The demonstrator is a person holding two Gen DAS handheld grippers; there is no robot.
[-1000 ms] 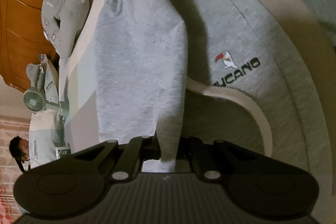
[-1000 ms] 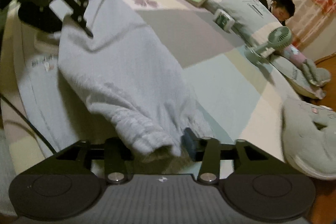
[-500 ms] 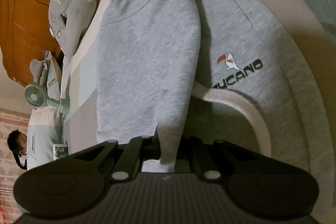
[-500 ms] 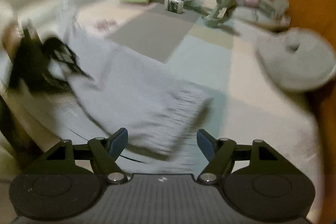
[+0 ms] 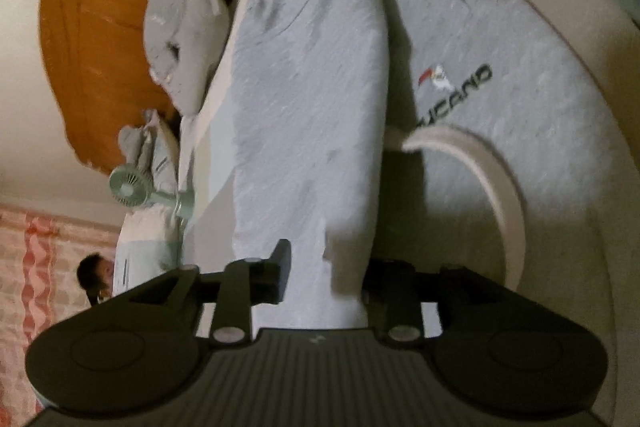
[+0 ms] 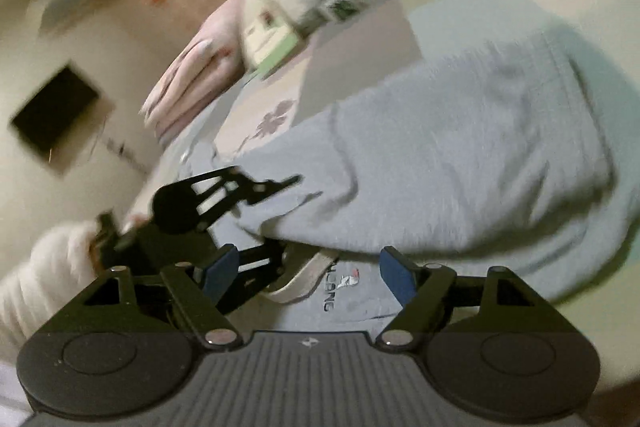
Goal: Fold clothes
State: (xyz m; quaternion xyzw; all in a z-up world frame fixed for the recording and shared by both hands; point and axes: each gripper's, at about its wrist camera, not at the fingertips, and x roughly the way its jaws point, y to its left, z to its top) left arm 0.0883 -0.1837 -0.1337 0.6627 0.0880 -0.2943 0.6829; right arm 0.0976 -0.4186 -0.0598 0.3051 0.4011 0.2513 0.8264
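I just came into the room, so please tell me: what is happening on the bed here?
A person is folding a grey sweatshirt on the bed with two handheld grippers. One sleeve lies folded across the body. The left gripper is opening, the fabric edge between its jaws. The right gripper is opening too, with nothing between its jaws.

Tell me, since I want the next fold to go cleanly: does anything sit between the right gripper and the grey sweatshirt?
Nothing visible does. The right gripper has its jaws opening, with nothing between them, right over the sweatshirt, near its printed logo. The left gripper is off to one side at the folded sleeve, not across the path.
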